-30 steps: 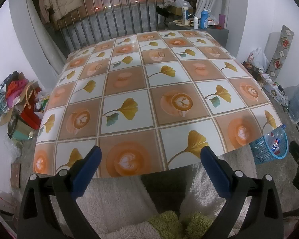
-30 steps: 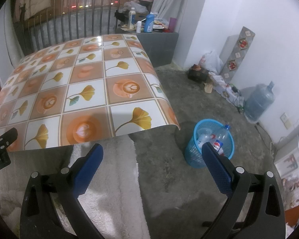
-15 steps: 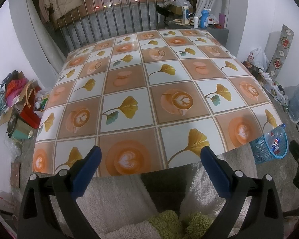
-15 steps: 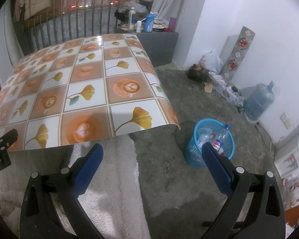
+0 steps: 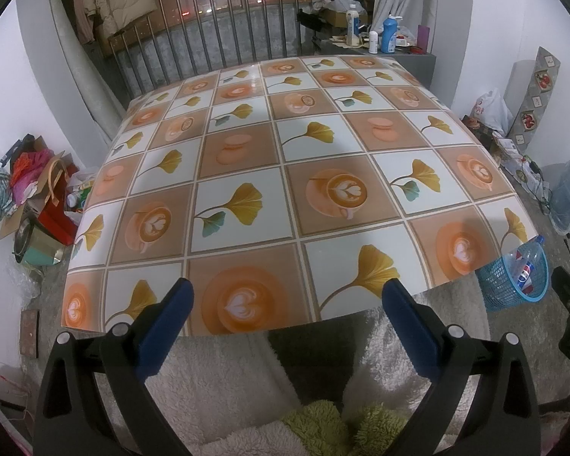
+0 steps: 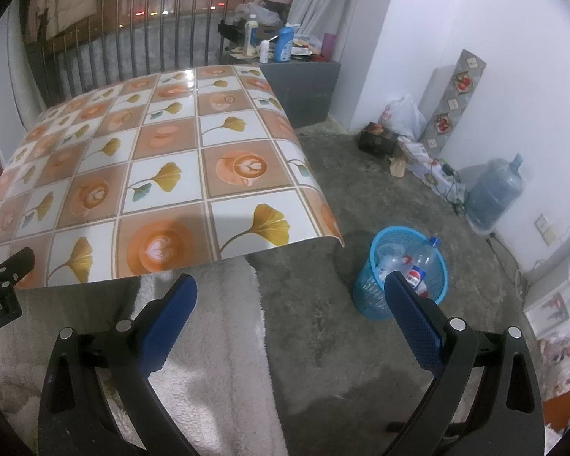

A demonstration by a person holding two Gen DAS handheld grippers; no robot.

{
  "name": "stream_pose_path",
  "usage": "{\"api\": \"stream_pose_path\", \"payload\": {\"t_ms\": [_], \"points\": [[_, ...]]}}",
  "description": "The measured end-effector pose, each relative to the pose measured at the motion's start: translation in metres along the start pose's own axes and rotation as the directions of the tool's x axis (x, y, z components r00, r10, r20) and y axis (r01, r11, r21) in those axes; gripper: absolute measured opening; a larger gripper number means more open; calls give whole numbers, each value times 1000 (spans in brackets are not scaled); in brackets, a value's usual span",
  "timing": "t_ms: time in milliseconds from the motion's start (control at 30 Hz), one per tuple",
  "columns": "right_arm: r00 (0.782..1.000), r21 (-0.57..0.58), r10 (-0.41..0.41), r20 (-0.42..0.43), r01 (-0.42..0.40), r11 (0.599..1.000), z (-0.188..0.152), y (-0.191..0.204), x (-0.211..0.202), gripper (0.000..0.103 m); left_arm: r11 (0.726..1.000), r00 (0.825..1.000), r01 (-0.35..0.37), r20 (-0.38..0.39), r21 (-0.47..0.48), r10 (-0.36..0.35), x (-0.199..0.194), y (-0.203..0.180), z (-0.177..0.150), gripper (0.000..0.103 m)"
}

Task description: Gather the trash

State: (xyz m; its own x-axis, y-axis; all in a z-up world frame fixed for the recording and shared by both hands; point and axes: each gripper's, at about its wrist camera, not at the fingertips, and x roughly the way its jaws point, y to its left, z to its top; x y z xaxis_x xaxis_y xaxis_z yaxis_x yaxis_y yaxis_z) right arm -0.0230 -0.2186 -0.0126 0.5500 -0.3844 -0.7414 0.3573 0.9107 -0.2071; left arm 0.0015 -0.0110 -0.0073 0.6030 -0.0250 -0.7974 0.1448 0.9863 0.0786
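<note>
The counter (image 5: 285,190) is seen filling most of the left wrist view, covered by a glossy cloth printed with ginkgo leaves and coffee cups; its top is bare. The concrete floor (image 6: 361,190) is shown to the right of it in the right wrist view. A white fleece garment (image 6: 216,342) is seen below the counter's near edge, worn by the person holding the tools.

A large water jug (image 6: 494,193) is stood against the right wall, well apart from the counter. The blue mesh trash basket (image 6: 368,288) is set on the floor just beside the counter's near right corner — in it, plastic bottles (image 6: 423,262) are stood upright, one with a red-and-blue label, beside a clear cup. The basket is also caught at the right edge of the left wrist view.

The left gripper (image 5: 285,300) is held over the counter's near edge, its blue pads spread wide with nothing between them. The right gripper (image 6: 290,296) is likewise held wide apart and empty — its right pad (image 6: 410,311) overlaps the basket's near rim in the view.
</note>
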Motion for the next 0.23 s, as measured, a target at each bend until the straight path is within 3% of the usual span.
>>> {"api": "stream_pose_path", "payload": {"t_ms": [233], "points": [[1000,0,0,0,0,1000,0,0,0,95,1000,1000,0,-1,0,0,0,-1,1,97]]}}
